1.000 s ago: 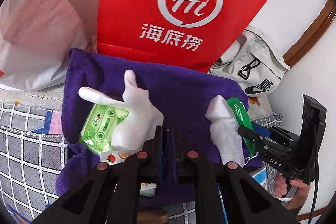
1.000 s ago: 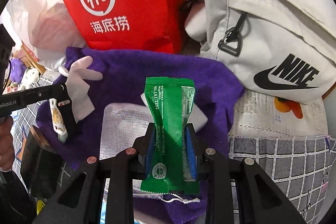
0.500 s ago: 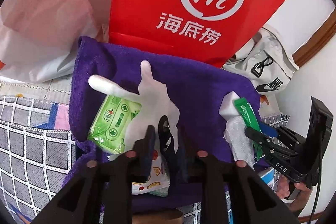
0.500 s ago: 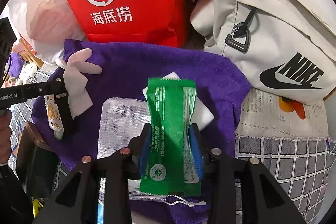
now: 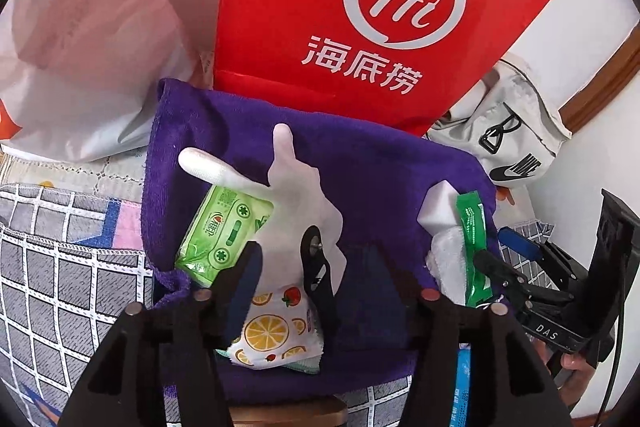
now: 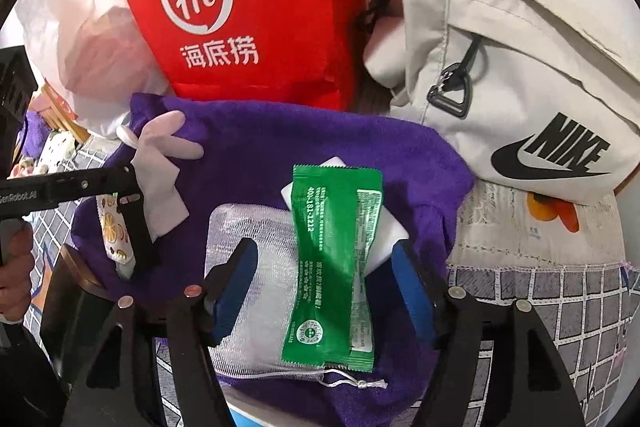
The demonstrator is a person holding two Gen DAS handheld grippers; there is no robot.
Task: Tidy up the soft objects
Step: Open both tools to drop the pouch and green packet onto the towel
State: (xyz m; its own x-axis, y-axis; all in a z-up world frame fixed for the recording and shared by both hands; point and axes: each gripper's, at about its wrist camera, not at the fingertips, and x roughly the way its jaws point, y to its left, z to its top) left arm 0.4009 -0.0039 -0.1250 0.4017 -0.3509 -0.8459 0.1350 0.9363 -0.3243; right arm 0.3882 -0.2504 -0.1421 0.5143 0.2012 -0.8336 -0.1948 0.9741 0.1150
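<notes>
Purple towel (image 6: 304,143) on checked cloth, red bag (image 6: 256,7) behind. Letting go: right gripper (image 6: 325,287) opening around green packet (image 6: 334,267), not pressing; left gripper (image 5: 316,277) opening over white glove (image 5: 298,211), holding nothing. Next: lift away, pick another soft thing.

Black plastic left gripper (image 5: 316,267) with blue-lined fingers (image 5: 246,279), coppery round screws on the frame. Right gripper (image 6: 324,279) likewise black, blue pads, silver and coppery screws; white "DAS" lettering on its side, thin black cable behind.
</notes>
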